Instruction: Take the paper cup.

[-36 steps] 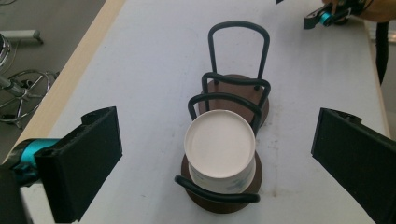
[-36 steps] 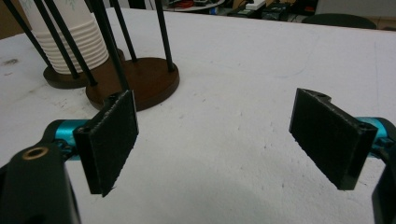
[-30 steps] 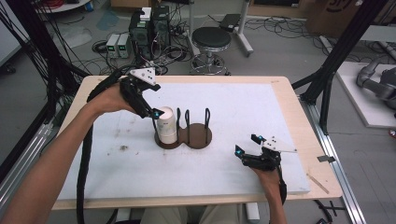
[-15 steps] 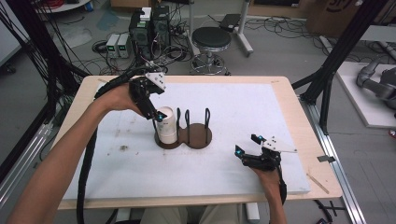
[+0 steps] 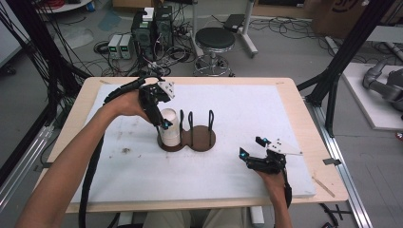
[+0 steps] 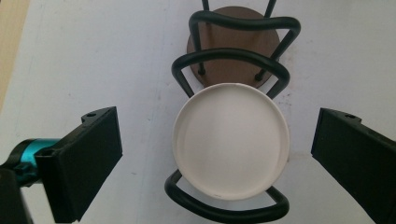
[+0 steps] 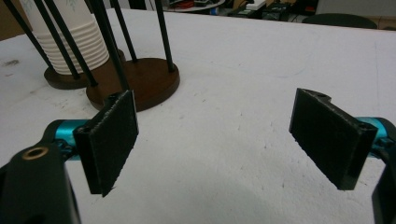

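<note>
High view, left to right: person's L forearm runs up from bottom left to the left gripper (image 5: 159,111), left of frame centre, pointing down over the stack of white paper cups (image 5: 169,127). Cups stand upside down in the left ring of a wooden holder (image 5: 202,137) w/ black wire loops, mid-frame, on the white table mat (image 5: 237,109). In the left gripper view the cup stack (image 6: 231,147) sits centre frame, its flat base facing the cam, jaws spread wide either side, clear of it, not touching. Right gripper (image 5: 254,149) is at lower right of the high view, resting low on the mat, well apart from the holder. In the right gripper view its jaws are wide, nothing between; holder (image 7: 140,81) and cups (image 7: 70,37) at upper left.
</note>
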Available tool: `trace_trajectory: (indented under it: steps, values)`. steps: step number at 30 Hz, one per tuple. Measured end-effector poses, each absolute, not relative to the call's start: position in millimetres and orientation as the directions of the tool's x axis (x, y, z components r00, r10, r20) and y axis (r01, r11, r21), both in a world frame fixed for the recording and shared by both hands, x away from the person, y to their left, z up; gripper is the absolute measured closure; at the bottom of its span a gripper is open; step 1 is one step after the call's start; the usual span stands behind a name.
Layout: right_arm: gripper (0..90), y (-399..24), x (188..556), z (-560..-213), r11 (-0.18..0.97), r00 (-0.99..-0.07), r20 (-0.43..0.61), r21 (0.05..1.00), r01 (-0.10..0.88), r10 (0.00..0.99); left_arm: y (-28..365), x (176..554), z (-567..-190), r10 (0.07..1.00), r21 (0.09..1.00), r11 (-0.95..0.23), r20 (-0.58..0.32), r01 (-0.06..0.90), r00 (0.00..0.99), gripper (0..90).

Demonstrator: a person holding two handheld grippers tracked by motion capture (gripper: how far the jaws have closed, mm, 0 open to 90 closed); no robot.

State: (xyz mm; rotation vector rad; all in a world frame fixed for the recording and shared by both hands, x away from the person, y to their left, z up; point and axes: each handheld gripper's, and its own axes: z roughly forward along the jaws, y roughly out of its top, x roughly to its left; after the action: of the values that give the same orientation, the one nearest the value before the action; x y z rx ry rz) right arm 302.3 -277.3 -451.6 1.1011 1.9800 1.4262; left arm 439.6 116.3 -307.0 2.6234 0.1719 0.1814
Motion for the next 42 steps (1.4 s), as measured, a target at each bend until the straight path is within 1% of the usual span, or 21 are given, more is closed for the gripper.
trace_trajectory:
  steps: [9,10,11,12,13,14,16,22,26,29,31,42]
  values:
    - [15.9,-277,302,-452,0.145,-0.576,0.08,0.931,0.334,0.814,113,441,-316,0.156,0.462,-0.882,0.103,0.092,0.982,2.1]
    - [15.9,-277,302,-452,0.145,-0.576,0.08,0.931,0.334,0.814,113,441,-316,0.156,0.462,-0.882,0.103,0.092,0.982,4.3]
    - [15.8,-277,303,-452,0.146,-0.576,0.078,0.932,0.332,0.814,112,441,-316,0.151,0.457,-0.885,0.103,0.088,0.983,9.1]
    - [15.8,-277,303,-452,0.146,-0.576,0.078,0.932,0.332,0.814,112,442,-316,0.145,0.455,-0.886,0.1,0.085,0.984,9.1]
    - [15.8,-277,302,-452,0.144,-0.575,0.081,0.931,0.335,0.814,111,442,-317,0.143,0.452,-0.888,0.098,0.084,0.985,13.9]
    - [15.8,-277,302,-452,0.144,-0.575,0.081,0.931,0.335,0.814,111,442,-317,0.141,0.448,-0.89,0.101,0.082,0.985,15.0]
    - [15.9,-277,303,-452,0.146,-0.576,0.082,0.93,0.337,0.813,110,442,-318,0.147,0.455,-0.886,0.096,0.088,0.984,15.0]
    - [15.9,-277,303,-452,0.146,-0.576,0.08,0.931,0.336,0.814,111,444,-320,0.147,0.44,-0.893,0.092,0.092,0.985,15.1]
    - [15.9,-277,302,-452,0.147,-0.575,0.08,0.93,0.338,0.814,112,443,-318,0.139,0.437,-0.895,0.083,0.09,0.987,25.1]
    - [15.9,-277,302,-452,0.147,-0.575,0.08,0.93,0.338,0.814,113,444,-318,0.133,0.435,-0.896,0.074,0.088,0.988,27.4]
    - [15.9,-277,302,-452,0.148,-0.575,0.08,0.93,0.338,0.814,113,443,-317,0.13,0.438,-0.895,0.071,0.086,0.989,31.4]
    - [15.9,-277,303,-452,0.146,-0.574,0.084,0.928,0.343,0.814,113,443,-317,0.137,0.44,-0.893,0.066,0.094,0.988,32.0]
